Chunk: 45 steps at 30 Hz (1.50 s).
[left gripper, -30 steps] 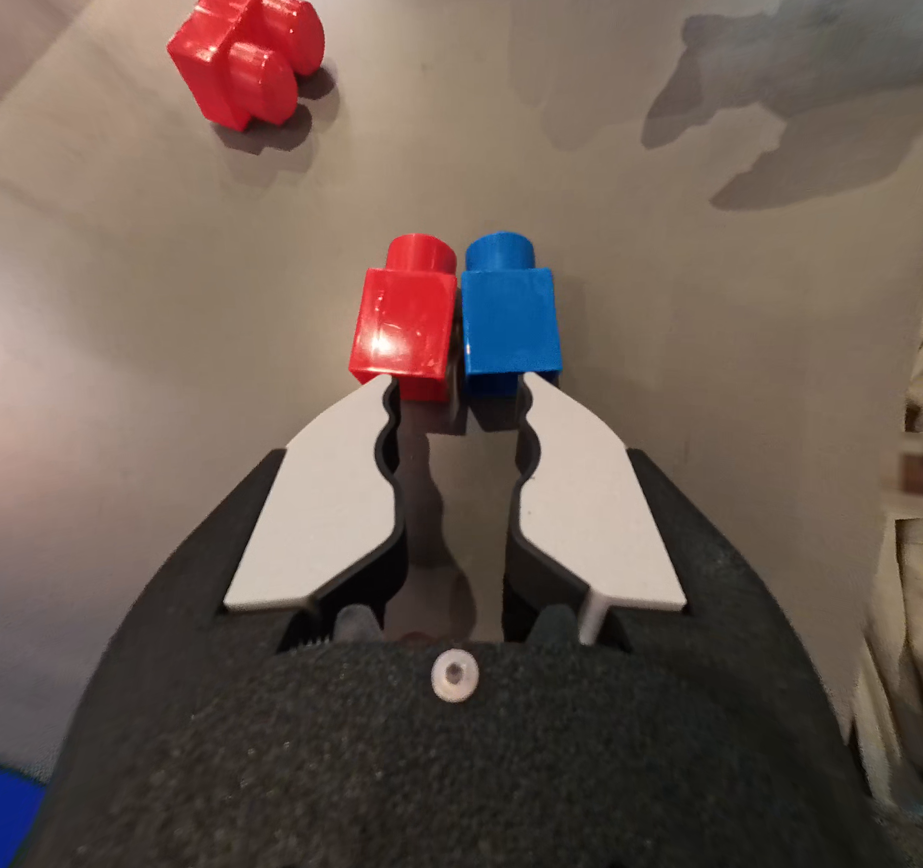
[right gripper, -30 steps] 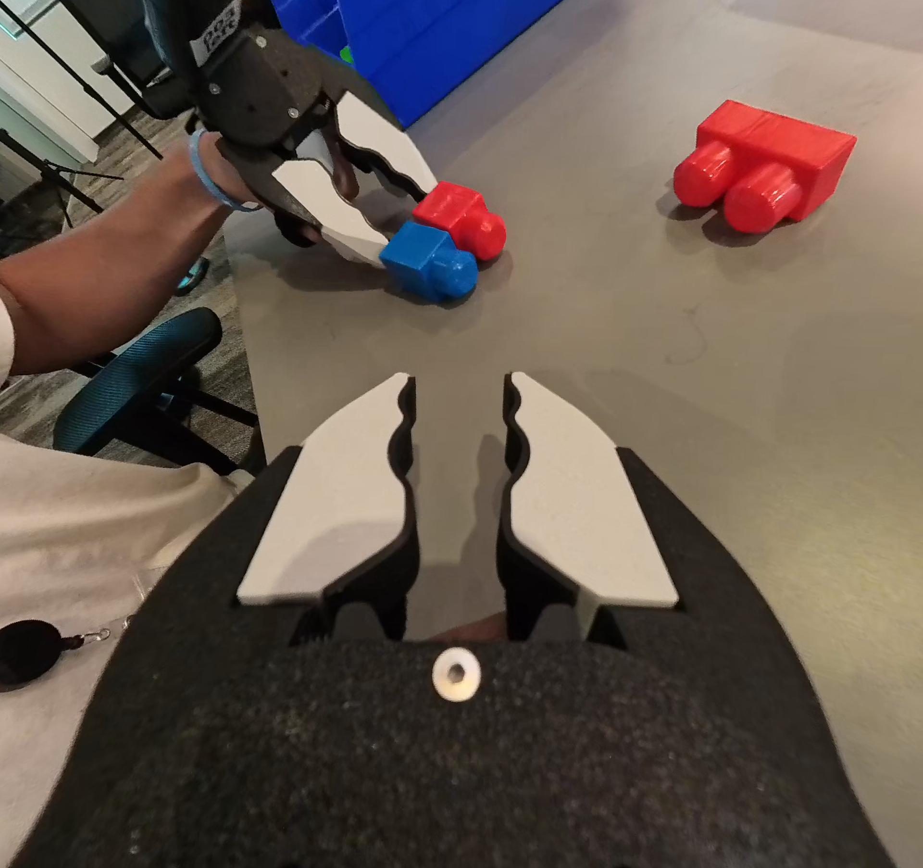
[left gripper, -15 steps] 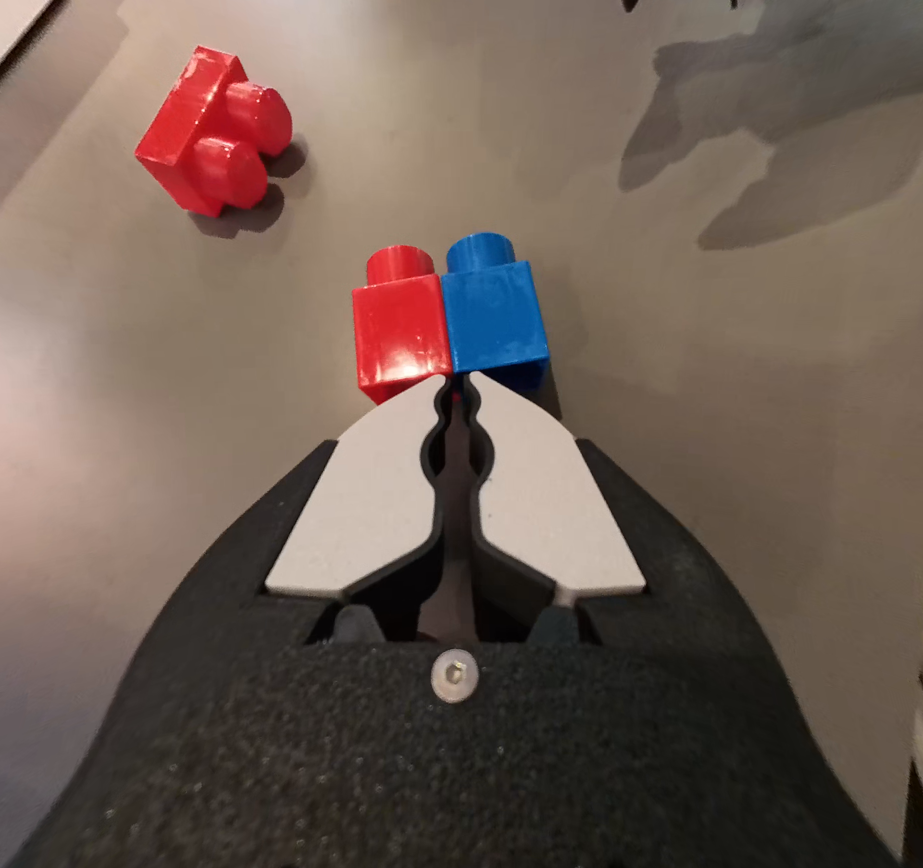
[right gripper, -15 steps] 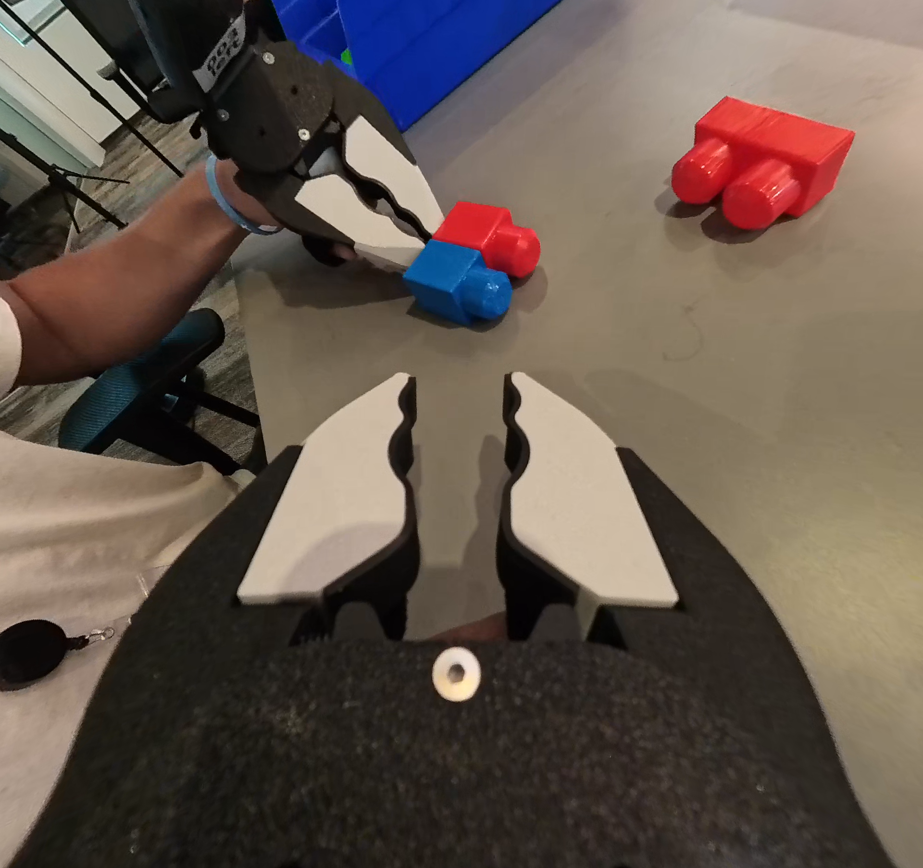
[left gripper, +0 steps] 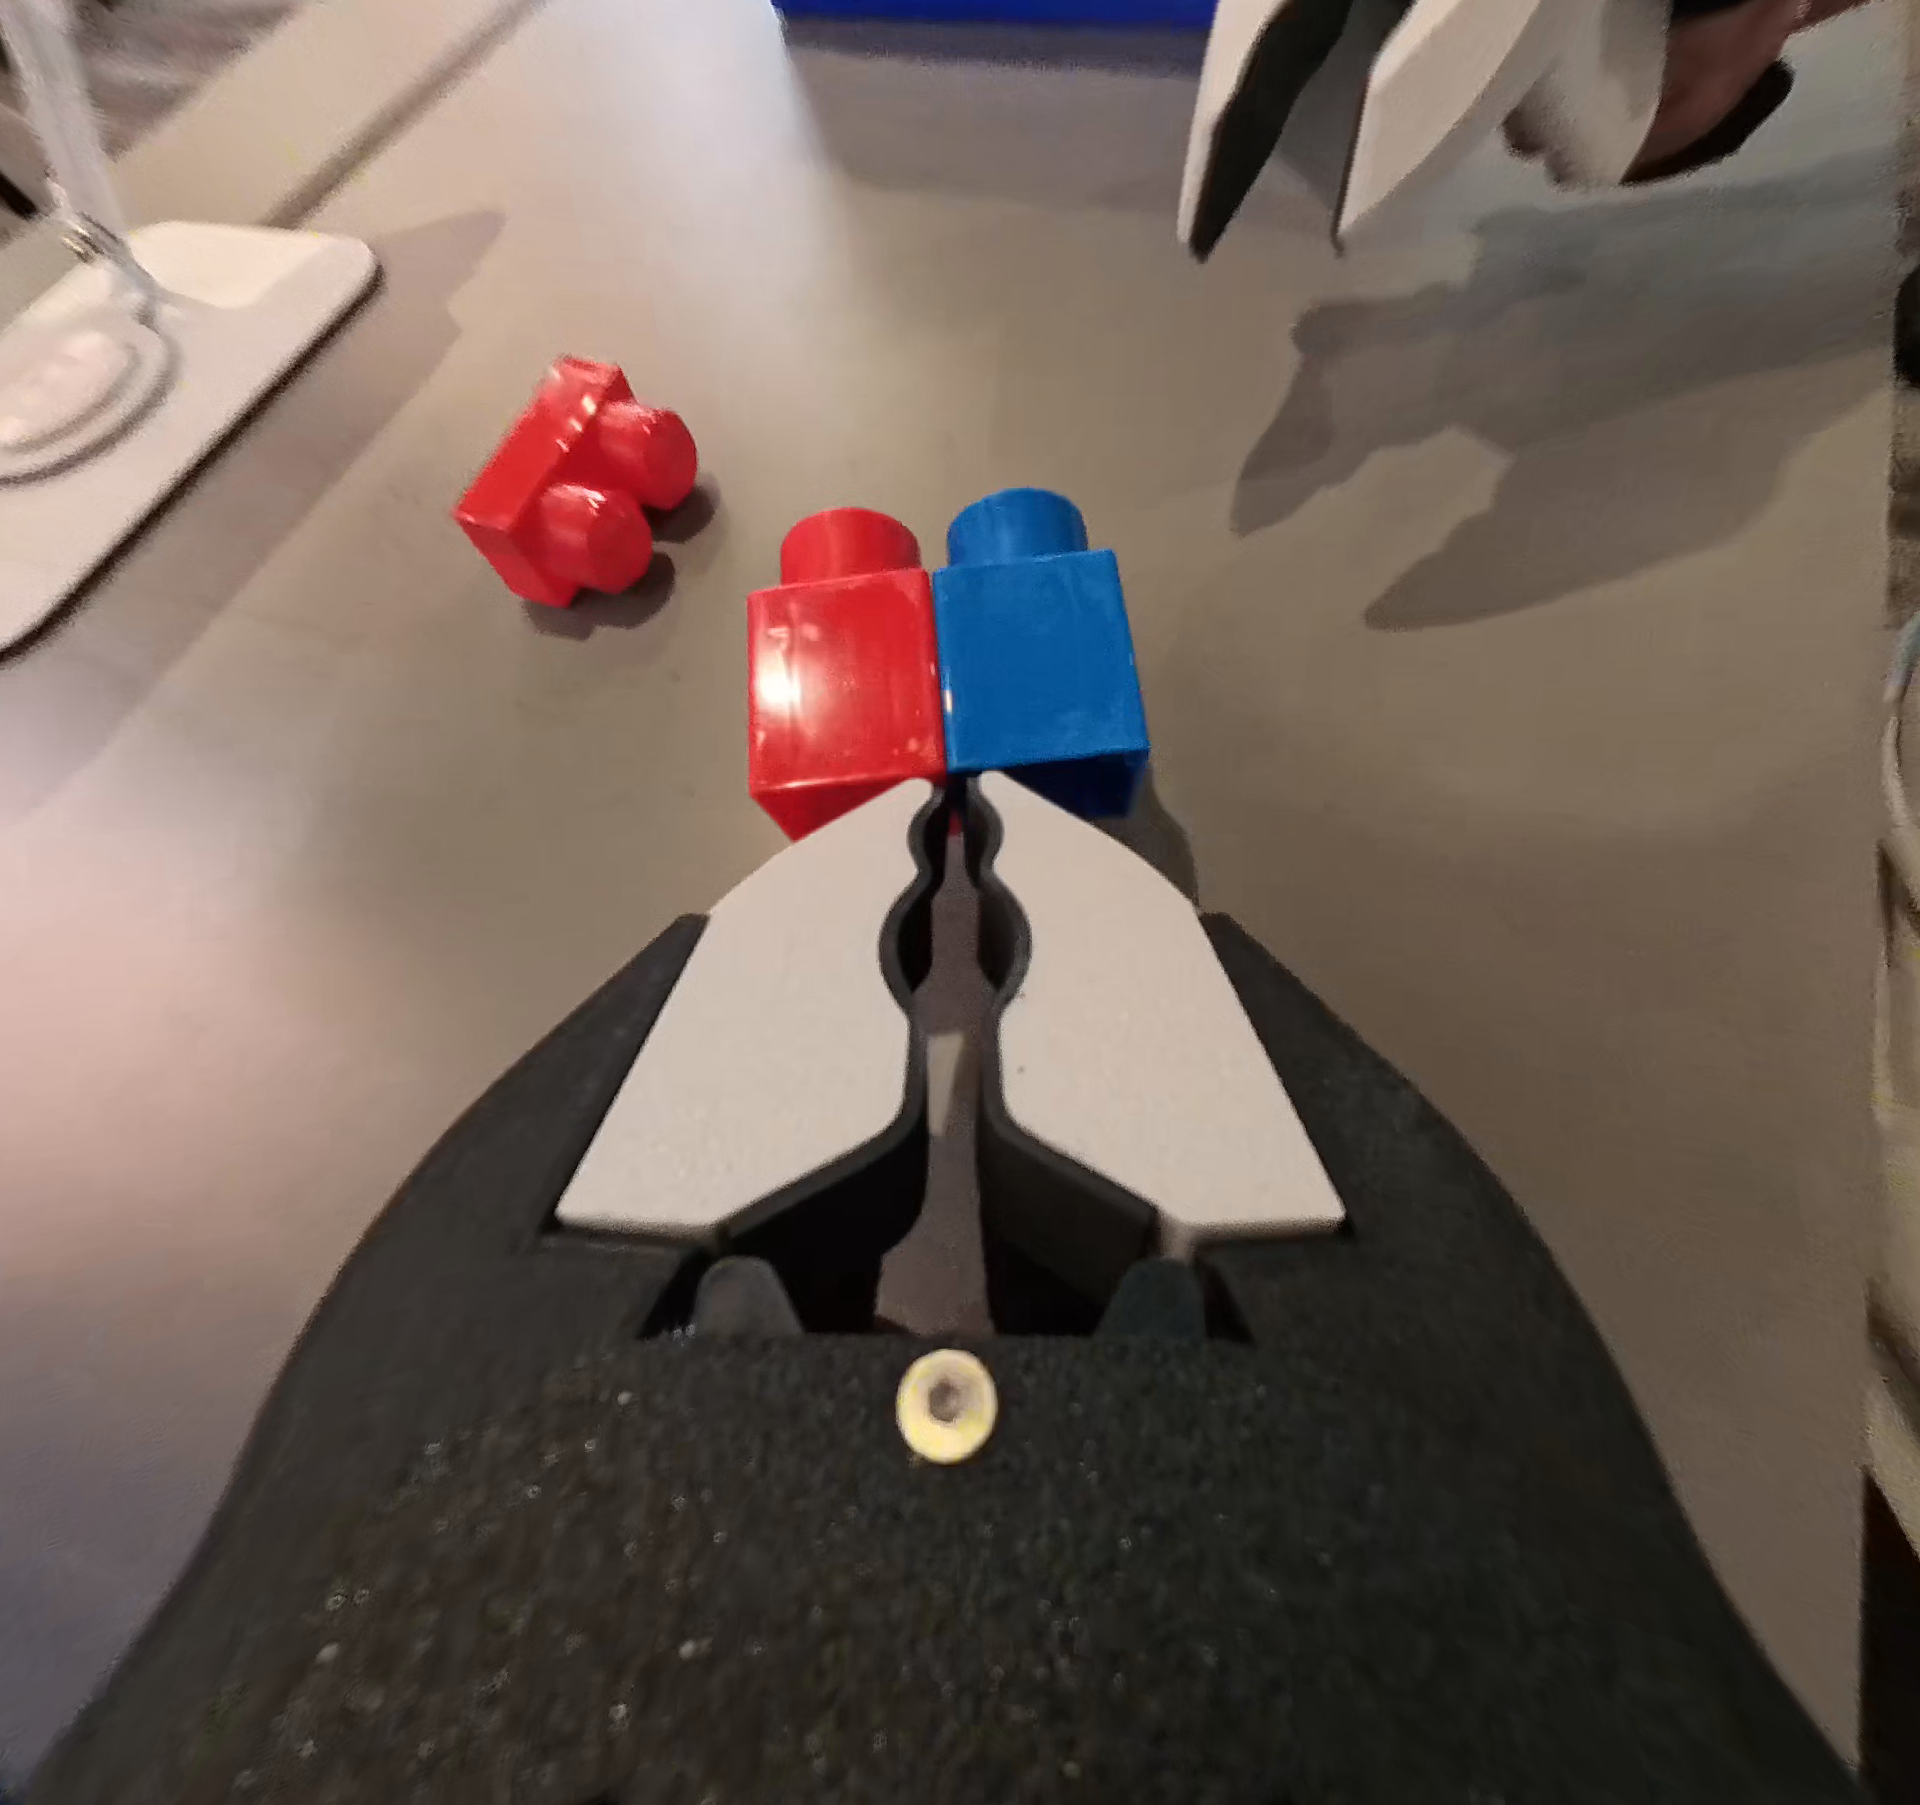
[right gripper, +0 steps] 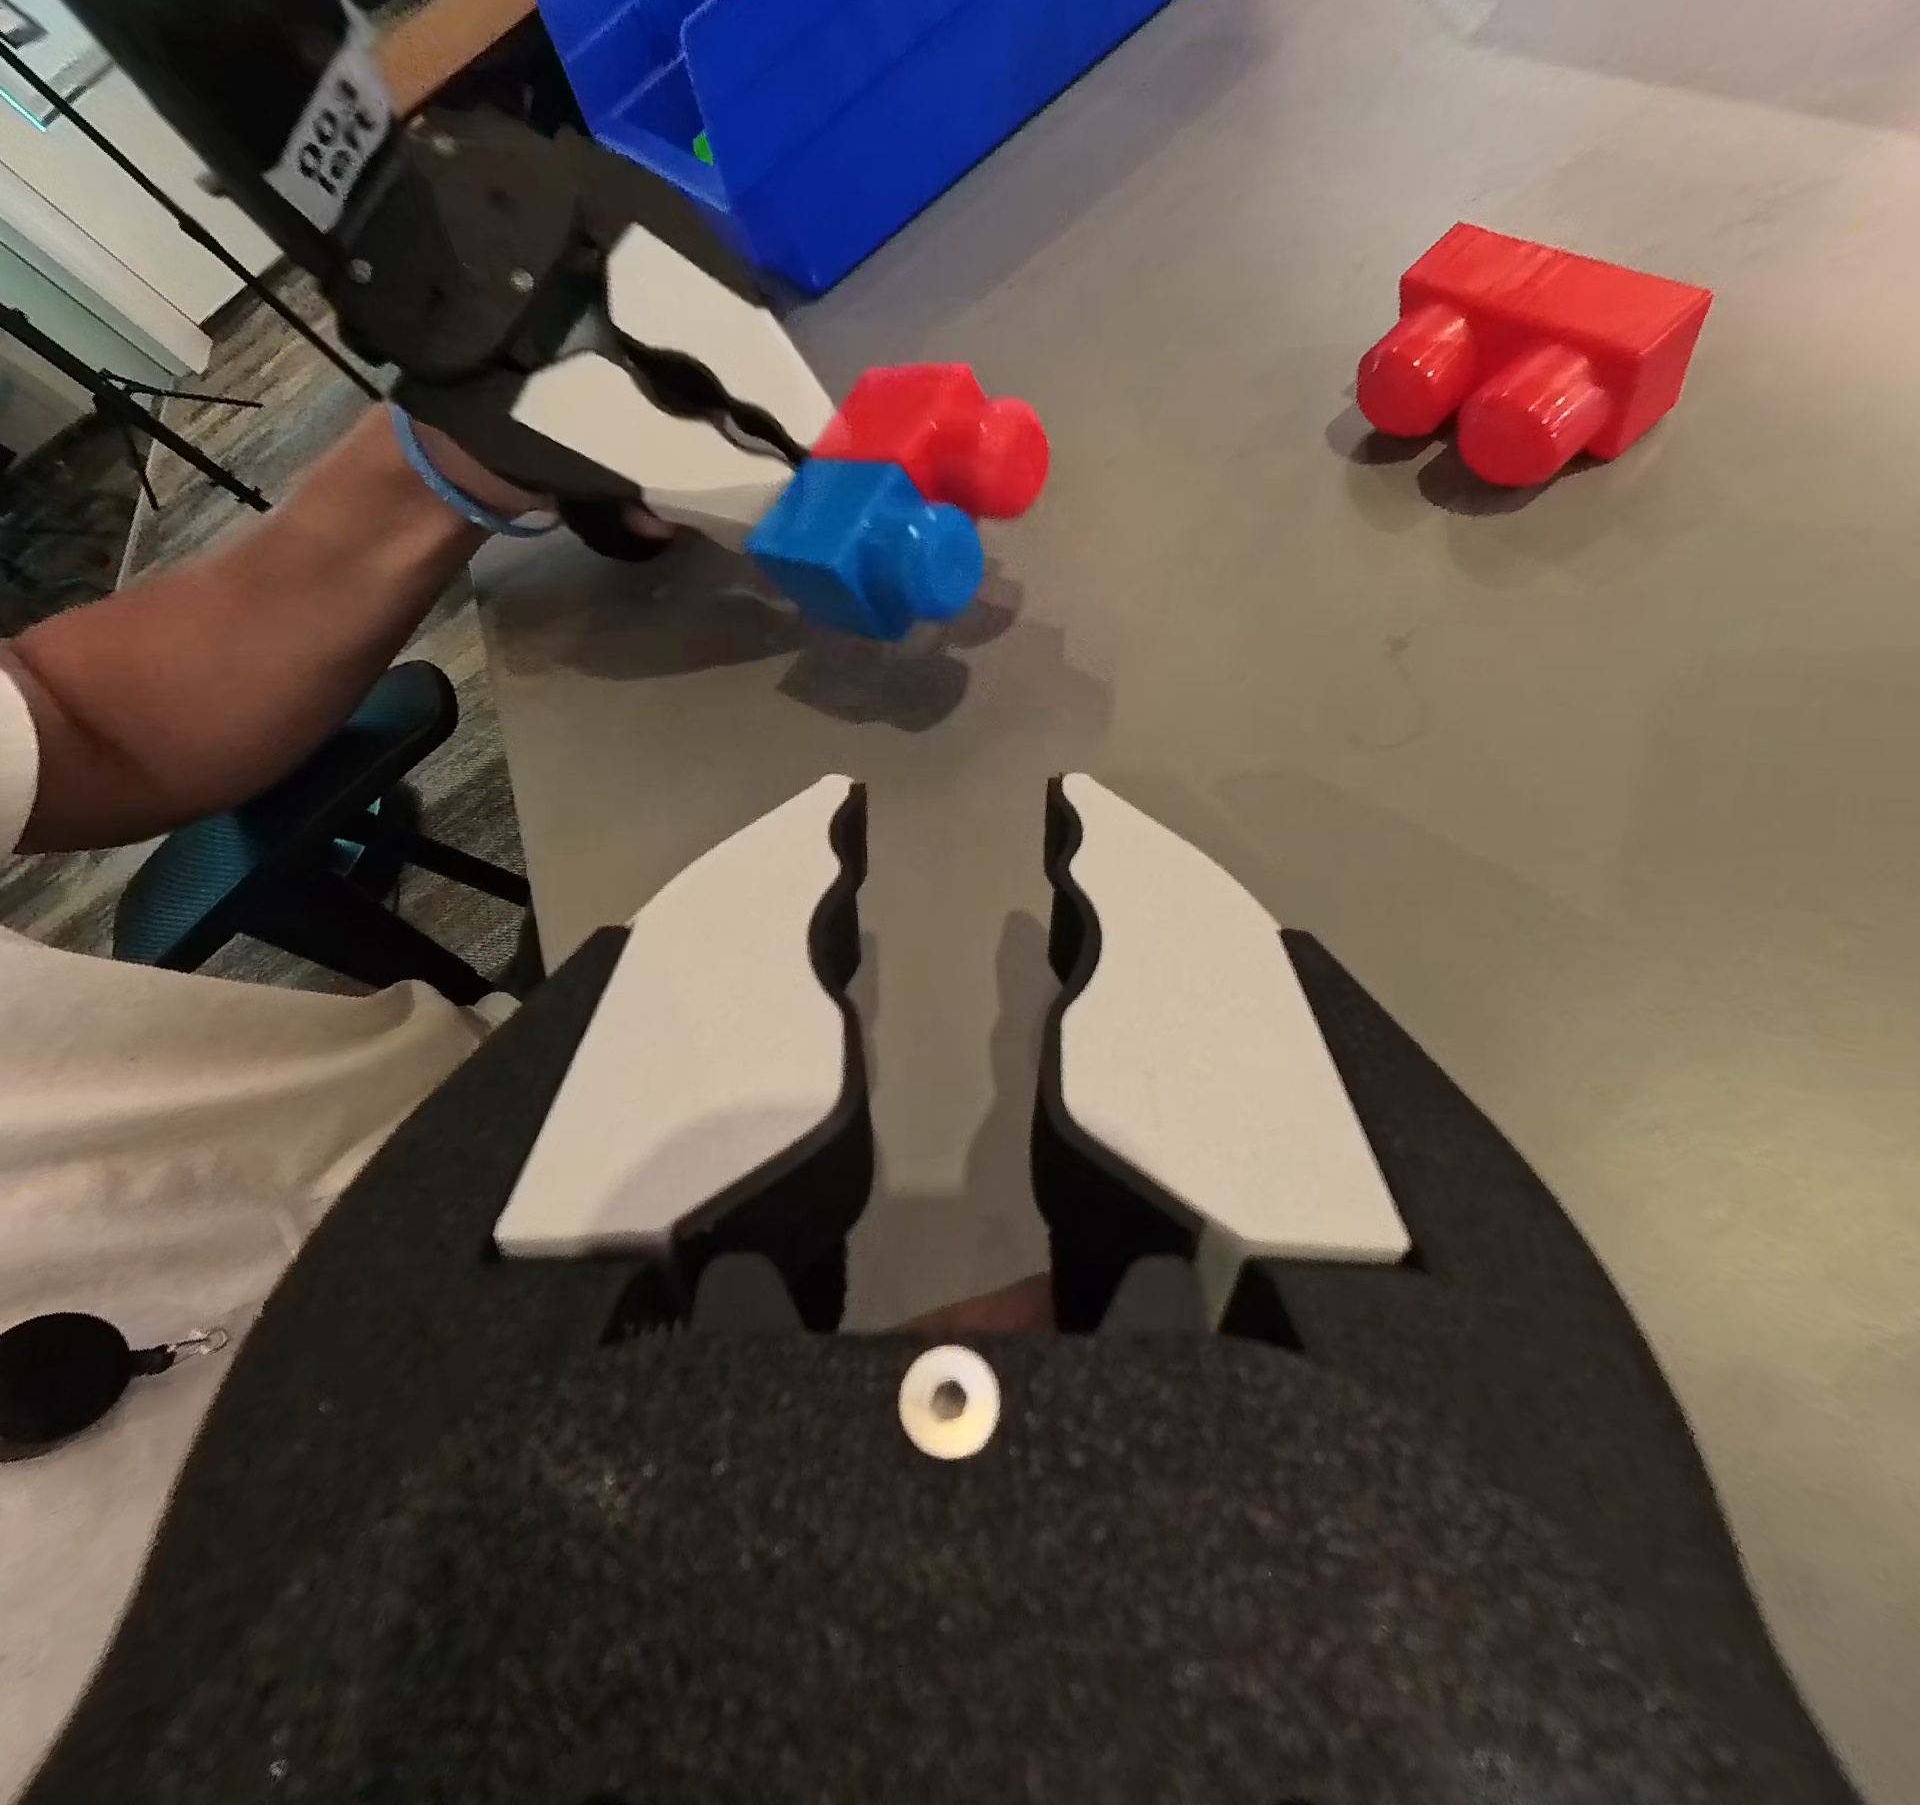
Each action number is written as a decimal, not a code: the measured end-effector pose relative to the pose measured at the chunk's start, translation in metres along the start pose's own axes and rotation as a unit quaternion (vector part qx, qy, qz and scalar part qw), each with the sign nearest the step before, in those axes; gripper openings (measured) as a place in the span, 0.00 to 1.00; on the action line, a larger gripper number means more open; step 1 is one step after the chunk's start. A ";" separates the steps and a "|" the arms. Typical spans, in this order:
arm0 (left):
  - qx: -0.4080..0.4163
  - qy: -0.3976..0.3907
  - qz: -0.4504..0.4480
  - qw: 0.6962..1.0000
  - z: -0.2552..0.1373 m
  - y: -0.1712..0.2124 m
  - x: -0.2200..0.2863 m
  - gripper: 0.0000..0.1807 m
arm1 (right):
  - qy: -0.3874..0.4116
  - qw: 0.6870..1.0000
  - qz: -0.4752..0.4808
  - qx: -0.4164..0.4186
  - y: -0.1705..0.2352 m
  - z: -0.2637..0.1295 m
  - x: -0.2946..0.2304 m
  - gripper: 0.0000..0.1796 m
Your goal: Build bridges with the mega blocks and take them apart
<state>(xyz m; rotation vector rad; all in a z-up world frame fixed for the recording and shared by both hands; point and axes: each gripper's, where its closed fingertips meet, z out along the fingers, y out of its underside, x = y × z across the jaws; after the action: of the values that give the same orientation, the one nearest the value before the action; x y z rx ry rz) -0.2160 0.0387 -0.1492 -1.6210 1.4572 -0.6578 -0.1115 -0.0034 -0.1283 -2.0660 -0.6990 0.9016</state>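
Your left gripper point(left gripper: 954, 805) has its fingers point(left gripper: 790, 1007) pinched nearly together on the adjoining inner walls of two single-stud blocks, one finger reaching into each hollow base. The small red block point(left gripper: 844, 680) and the small blue block point(left gripper: 1039, 669) sit pressed side by side at the fingertips, studs pointing away from you. In the right wrist view the pair hangs clear of the grey surface point(right gripper: 1455, 820), with a shadow beneath it.

Your right gripper point(right gripper: 951, 799) has its fingers point(right gripper: 707, 1049) spread apart with only bare surface between them; it hovers well apart from the held pair.

Farther out, the two-stud red block point(right gripper: 1538, 358) lies on its side on the surface. A blue bin point(right gripper: 935, 62) stands beyond the held blocks. A white stand base point(left gripper: 156, 342) rests at the far left in the left wrist view.
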 end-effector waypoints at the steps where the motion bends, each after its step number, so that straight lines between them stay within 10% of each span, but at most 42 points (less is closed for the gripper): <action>1: 0.019 -0.001 -0.005 1.000 -0.004 -0.005 -0.001 0.01 | 0.002 1.000 -0.001 -0.001 -0.001 0.000 0.001 0.18; 11: 0.174 0.021 -0.094 0.980 -0.047 -0.026 -0.022 0.01 | 0.097 0.984 -0.138 -0.048 -0.051 0.000 0.060 0.19; 22: 0.198 0.018 -0.111 0.974 -0.056 -0.027 -0.026 0.01 | 0.172 0.926 -0.288 -0.172 -0.053 0.088 0.144 0.34; 34: 0.201 0.028 -0.115 0.972 -0.057 -0.027 -0.024 0.01 | 0.105 0.955 -0.221 -0.168 -0.055 0.099 0.148 0.29; 45: 0.202 0.026 -0.117 0.972 -0.057 -0.027 -0.026 0.01 | -0.020 0.982 0.025 -0.188 -0.033 0.053 0.086 0.29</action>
<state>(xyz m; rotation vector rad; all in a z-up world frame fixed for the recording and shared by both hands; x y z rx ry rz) -0.2531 0.0496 -0.0934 -1.4690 1.0850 -1.0640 -0.1074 0.0988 -0.1571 -2.4106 -0.8985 0.8949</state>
